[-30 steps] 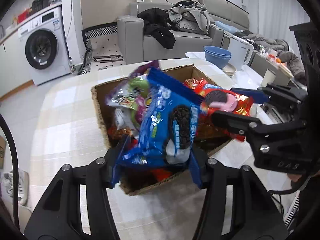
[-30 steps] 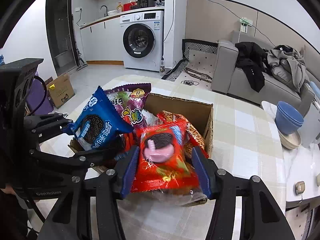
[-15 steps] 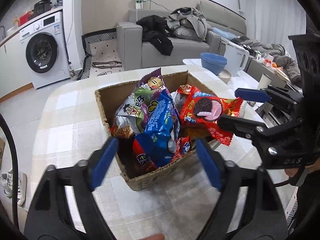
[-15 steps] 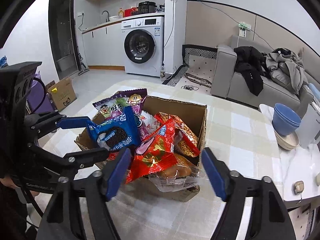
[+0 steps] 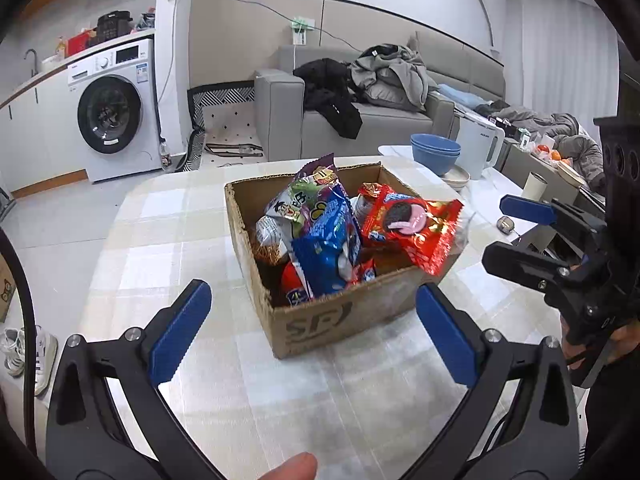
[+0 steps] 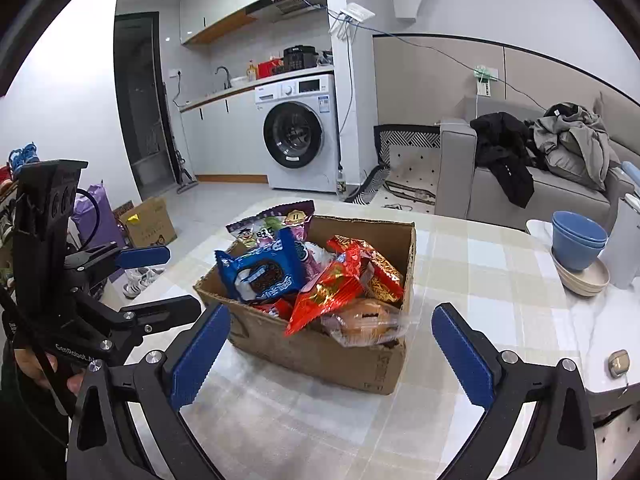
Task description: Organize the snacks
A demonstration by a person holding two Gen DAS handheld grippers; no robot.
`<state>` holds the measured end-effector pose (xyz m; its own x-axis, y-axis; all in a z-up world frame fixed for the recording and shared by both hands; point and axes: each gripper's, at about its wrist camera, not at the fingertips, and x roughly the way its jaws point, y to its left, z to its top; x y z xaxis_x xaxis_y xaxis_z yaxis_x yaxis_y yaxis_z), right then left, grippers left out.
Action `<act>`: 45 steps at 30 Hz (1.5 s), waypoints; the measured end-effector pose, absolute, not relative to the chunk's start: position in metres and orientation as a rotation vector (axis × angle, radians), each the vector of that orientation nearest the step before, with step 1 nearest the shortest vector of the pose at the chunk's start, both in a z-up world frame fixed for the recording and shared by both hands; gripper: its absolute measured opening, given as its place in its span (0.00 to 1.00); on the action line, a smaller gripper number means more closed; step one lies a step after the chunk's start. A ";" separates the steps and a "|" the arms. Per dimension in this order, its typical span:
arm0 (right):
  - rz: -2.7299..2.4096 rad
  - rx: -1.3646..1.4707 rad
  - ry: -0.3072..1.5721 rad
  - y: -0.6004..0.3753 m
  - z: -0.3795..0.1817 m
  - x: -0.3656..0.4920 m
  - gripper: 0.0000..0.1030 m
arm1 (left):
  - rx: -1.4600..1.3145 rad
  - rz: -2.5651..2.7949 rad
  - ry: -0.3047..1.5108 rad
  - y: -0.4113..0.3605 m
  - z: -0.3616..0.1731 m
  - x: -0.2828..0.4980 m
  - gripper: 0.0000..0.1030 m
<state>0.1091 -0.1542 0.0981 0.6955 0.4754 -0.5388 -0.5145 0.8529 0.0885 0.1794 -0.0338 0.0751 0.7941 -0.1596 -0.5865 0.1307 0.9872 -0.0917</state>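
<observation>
A brown box sits on the checked table, full of snacks. A blue cookie bag stands in the middle of the box. A red cookie bag lies over the box's right edge. A purple candy bag sticks up at the back of the box, and a bun in clear wrap lies at the front.

The left gripper is in front of the box. Its jaws are opening wide and hold nothing. The right gripper is also near the box front, with its jaws opening and nothing between them.

Blue bowls sit to the right of the box.
</observation>
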 end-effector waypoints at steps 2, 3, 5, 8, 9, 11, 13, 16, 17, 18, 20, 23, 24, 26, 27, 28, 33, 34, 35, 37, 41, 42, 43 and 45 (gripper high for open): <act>0.562 -0.057 0.562 -0.159 0.097 0.101 0.99 | -0.045 -0.145 0.623 -0.034 0.074 0.167 0.99; 0.566 -0.050 0.552 -0.160 0.096 0.097 0.99 | -0.044 -0.142 0.619 -0.033 0.074 0.162 0.99; 0.570 -0.031 0.533 -0.166 0.093 0.089 1.00 | -0.045 -0.135 0.607 -0.034 0.073 0.152 0.99; 0.580 0.000 0.526 -0.172 0.086 0.080 1.00 | -0.053 -0.124 0.586 -0.031 0.069 0.133 0.99; 0.587 0.013 0.520 -0.175 0.083 0.076 1.00 | -0.055 -0.121 0.579 -0.030 0.068 0.127 0.99; 0.592 0.025 0.514 -0.179 0.078 0.071 1.00 | -0.056 -0.111 0.563 -0.027 0.067 0.121 0.99; 0.588 0.038 0.504 -0.184 0.073 0.064 1.00 | -0.052 -0.104 0.542 -0.025 0.064 0.110 0.99; 0.593 0.058 0.493 -0.187 0.066 0.058 1.00 | -0.042 -0.101 0.525 -0.022 0.060 0.099 0.99; 0.593 0.063 0.489 -0.188 0.063 0.056 1.00 | -0.040 -0.099 0.522 -0.022 0.059 0.096 0.99; 0.592 0.067 0.486 -0.190 0.061 0.055 1.00 | -0.039 -0.093 0.518 -0.020 0.057 0.092 0.99; 0.584 0.073 0.481 -0.192 0.057 0.052 1.00 | -0.038 -0.080 0.515 -0.020 0.053 0.091 0.99; 0.579 0.066 0.481 -0.191 0.052 0.049 1.00 | -0.042 -0.061 0.508 -0.015 0.046 0.088 0.99; 0.573 0.055 0.477 -0.189 0.052 0.048 1.00 | -0.040 -0.054 0.507 -0.013 0.045 0.088 0.99; 0.569 0.043 0.470 -0.186 0.050 0.045 1.00 | -0.049 -0.041 0.499 -0.009 0.043 0.091 0.99; 0.567 0.039 0.467 -0.186 0.049 0.043 1.00 | -0.061 -0.034 0.497 -0.006 0.041 0.090 0.99; 0.564 0.033 0.464 -0.185 0.049 0.042 1.00 | -0.071 -0.032 0.495 -0.003 0.039 0.091 0.99; 0.555 0.023 0.444 -0.182 0.046 0.038 1.00 | -0.103 -0.009 0.481 0.005 0.031 0.093 0.99; 0.557 0.022 0.441 -0.182 0.046 0.037 1.00 | -0.108 -0.007 0.481 0.006 0.029 0.094 0.99; 0.560 0.018 0.441 -0.181 0.045 0.037 1.00 | -0.111 -0.003 0.480 0.008 0.027 0.094 0.99; 0.559 0.012 0.440 -0.179 0.044 0.036 1.00 | -0.115 -0.004 0.476 0.009 0.025 0.095 0.99; 0.559 0.006 0.442 -0.176 0.040 0.036 1.00 | -0.110 -0.003 0.467 0.009 0.021 0.096 0.99; 0.557 0.004 0.440 -0.176 0.039 0.035 1.00 | -0.106 -0.003 0.463 0.009 0.020 0.095 0.99; 0.554 0.004 0.437 -0.175 0.037 0.035 1.00 | -0.099 -0.003 0.456 0.008 0.018 0.096 0.99; 0.550 0.005 0.436 -0.175 0.035 0.036 1.00 | -0.090 0.001 0.460 0.005 0.017 0.095 0.99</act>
